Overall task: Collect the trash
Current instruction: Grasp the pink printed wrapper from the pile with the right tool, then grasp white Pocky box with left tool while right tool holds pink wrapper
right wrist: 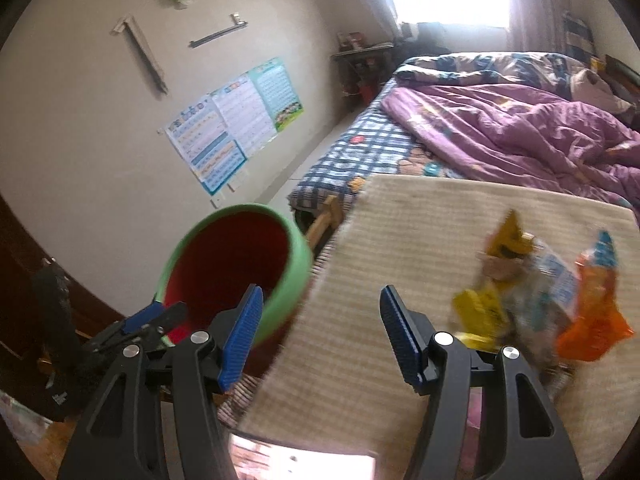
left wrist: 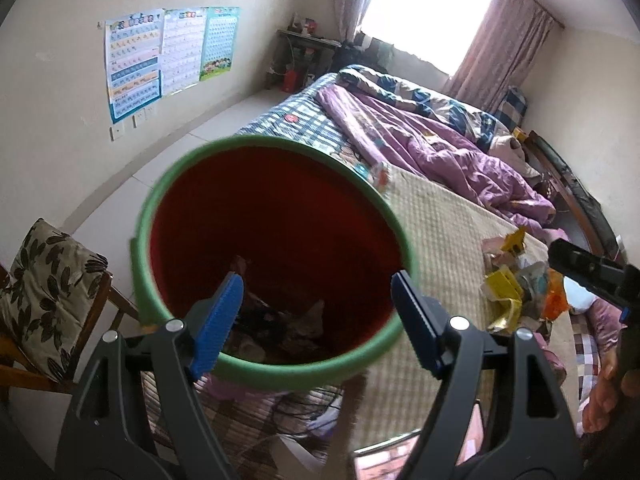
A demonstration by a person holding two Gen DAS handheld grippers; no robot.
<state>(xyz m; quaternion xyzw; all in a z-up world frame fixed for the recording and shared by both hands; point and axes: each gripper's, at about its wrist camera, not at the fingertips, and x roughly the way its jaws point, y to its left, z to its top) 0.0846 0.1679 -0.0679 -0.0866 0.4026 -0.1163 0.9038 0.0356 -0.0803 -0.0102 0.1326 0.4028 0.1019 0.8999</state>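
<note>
A round bin point(left wrist: 272, 184) with a green rim and red inside stands beside the bed, with some dark trash at its bottom. My left gripper point(left wrist: 316, 320) is open and empty, held over the bin's near rim. The bin shows at the left in the right wrist view point(right wrist: 296, 264). A pile of wrappers point(right wrist: 540, 292), yellow, orange and pale blue, lies on the beige mat point(right wrist: 400, 240) on the bed. My right gripper point(right wrist: 320, 336) is open and empty, above the mat, left of the pile. The pile also shows in the left wrist view point(left wrist: 516, 280), with the right gripper point(left wrist: 592, 272) just beyond it.
A rumpled purple quilt point(left wrist: 460, 140) covers the far half of the bed. A wooden chair with a leaf-print cushion point(left wrist: 44, 292) stands left of the bin. Posters point(left wrist: 160, 56) hang on the left wall. Cables point(left wrist: 304, 412) lie below the bin.
</note>
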